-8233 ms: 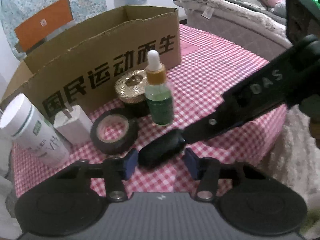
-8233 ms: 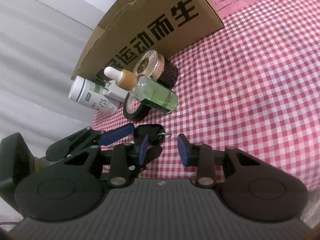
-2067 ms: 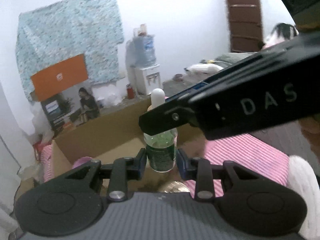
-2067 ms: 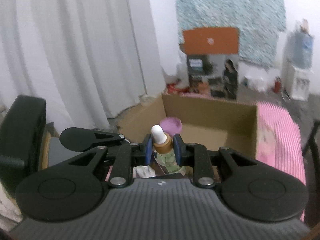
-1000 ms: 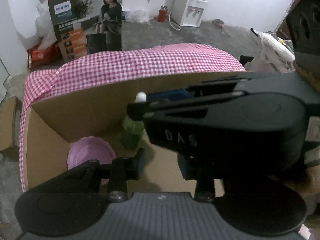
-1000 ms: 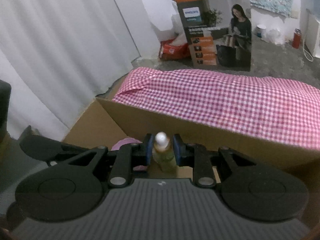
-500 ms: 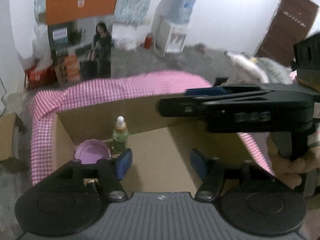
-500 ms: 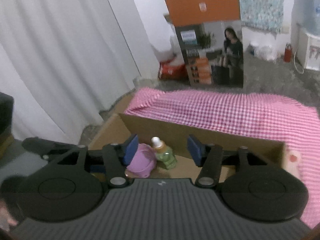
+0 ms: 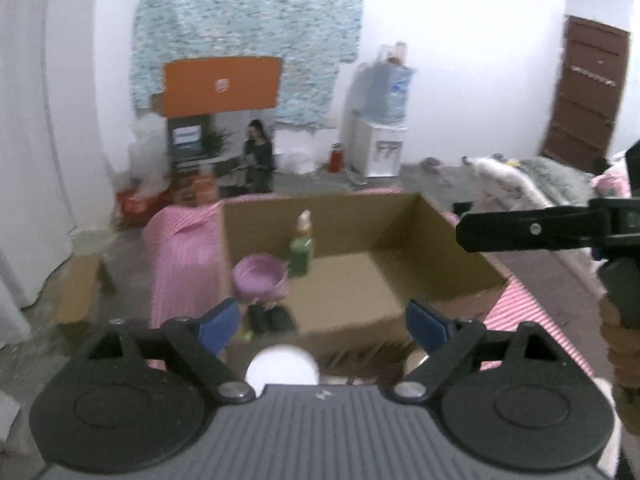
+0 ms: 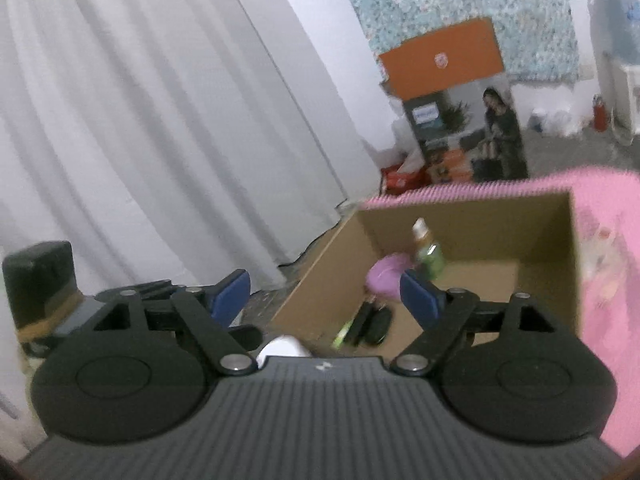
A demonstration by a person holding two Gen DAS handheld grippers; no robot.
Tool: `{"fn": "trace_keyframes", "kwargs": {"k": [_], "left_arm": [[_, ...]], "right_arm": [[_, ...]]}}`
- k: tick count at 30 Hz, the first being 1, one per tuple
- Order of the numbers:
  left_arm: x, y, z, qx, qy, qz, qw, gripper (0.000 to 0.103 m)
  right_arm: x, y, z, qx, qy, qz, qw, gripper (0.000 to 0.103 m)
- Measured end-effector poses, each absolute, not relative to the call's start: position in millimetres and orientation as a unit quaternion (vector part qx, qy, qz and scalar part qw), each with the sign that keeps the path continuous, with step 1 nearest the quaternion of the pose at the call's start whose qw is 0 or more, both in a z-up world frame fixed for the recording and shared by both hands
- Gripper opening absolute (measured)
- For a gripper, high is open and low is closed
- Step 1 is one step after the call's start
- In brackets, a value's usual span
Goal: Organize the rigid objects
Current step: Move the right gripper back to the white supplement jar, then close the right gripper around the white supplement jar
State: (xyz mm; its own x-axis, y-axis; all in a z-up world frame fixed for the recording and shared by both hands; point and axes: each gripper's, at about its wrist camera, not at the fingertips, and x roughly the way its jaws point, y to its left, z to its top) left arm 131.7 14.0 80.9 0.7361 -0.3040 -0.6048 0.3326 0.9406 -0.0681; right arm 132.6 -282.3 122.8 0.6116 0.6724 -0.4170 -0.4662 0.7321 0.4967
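Observation:
A green dropper bottle (image 9: 302, 246) (image 10: 428, 250) stands upright inside the open cardboard box (image 9: 440, 248) (image 10: 472, 216), beside a purple bowl (image 9: 260, 280) (image 10: 386, 276) and some black items (image 9: 268, 318) (image 10: 370, 324). My left gripper (image 9: 323, 324) hangs back from the box's near wall, its jaws opening with nothing between them. My right gripper (image 10: 324, 298) is also drawn back, at the box's left corner, its jaws opening and empty. In the left wrist view, a finger (image 9: 532, 232) of the right gripper reaches in from the right edge.
The box sits on a table with a pink checked cloth (image 9: 516, 300) (image 10: 608, 240). A white round cap (image 9: 282, 372) (image 10: 282, 350) shows just below each gripper. White curtains (image 10: 160, 120) hang on the left; a hand (image 9: 620, 340) holds the right gripper.
Both grippers let go of the dropper bottle, which now stands in the box. They have pulled back and up from the box, and their jaws have spread wide.

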Motion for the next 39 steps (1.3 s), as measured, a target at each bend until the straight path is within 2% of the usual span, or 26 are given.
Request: {"fn": "trace_keyframes", "kwargs": {"k": [4,7,9,13,17,22,25,32,39], "left_arm": [[130,19,53,0.02,0.336,-0.145,0.931,0.09],[134,24,34,0.025,0.341,-0.134,0.93,0.083],[137,26,25,0.023,0.341,-0.13,0.931,0.075],[142,35,13,0.013,0.342,-0.132,0.93,0.068],[148,39,5,0.003,0.347,-0.14,0.928,0.055],[143,39,2,0.012,0.335,-0.136,0.932,0.054],[139,40,2,0.009,0.335,-0.137,0.932,0.054],[123,42,22,0.022,0.323,-0.123,0.938,0.054],[97,44,75,0.037,0.271,-0.116,0.955,0.054]], "right_arm": [[125,-250,98,0.18,0.332,0.343,0.86,0.082],[133,-224,80,0.177,0.361,0.35,0.846,0.08],[138,-204,70,0.173,0.378,0.349,0.84,0.076],[152,-178,52,0.171,0.406,0.346,0.828,0.064],[168,-161,35,0.175,0.43,0.338,0.819,0.052],[176,-156,26,0.168,0.443,0.328,0.817,0.038],[174,-157,26,0.172,0.444,0.328,0.816,0.034],[160,-154,39,0.169,0.433,0.344,0.816,0.034],[134,-151,87,0.158,0.375,0.384,0.829,0.034]]}}
